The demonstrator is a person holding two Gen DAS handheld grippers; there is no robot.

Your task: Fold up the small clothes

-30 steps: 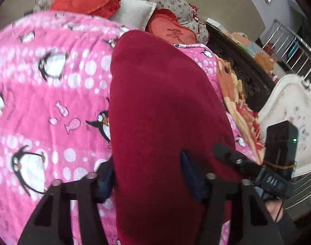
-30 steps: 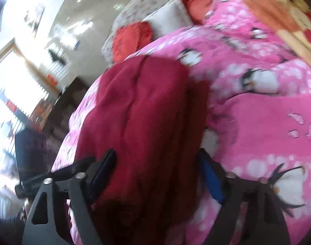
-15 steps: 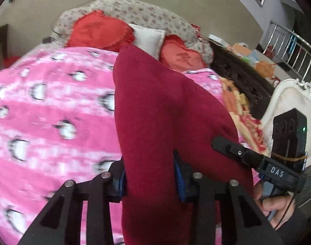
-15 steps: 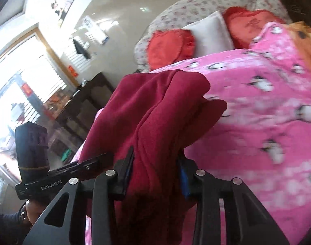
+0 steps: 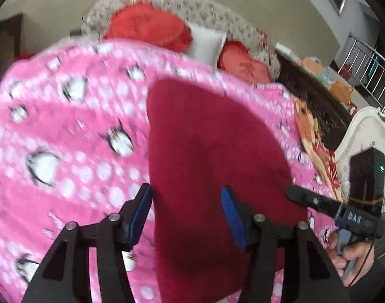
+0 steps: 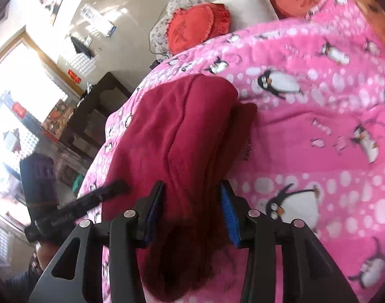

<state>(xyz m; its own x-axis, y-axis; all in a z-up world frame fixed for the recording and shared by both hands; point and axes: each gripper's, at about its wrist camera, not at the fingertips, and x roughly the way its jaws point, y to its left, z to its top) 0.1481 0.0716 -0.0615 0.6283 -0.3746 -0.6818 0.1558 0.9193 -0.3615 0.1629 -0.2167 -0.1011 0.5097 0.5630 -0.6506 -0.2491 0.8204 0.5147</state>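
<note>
Left wrist: left tool [image 5: 186, 217] opening, garment [image 5: 212, 156] lying loose between its pads on bed [image 5: 66, 131]. Right tool [image 6: 191, 208] opening off bunched fleece. Soft, limp; grab hems.

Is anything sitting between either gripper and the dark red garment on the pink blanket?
Nothing visible. The red garment runs straight between the jaws of the left gripper and the right gripper, both opening, on the pink blanket.

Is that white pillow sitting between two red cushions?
Yes, the white pillow sits between two red cushions.
</note>
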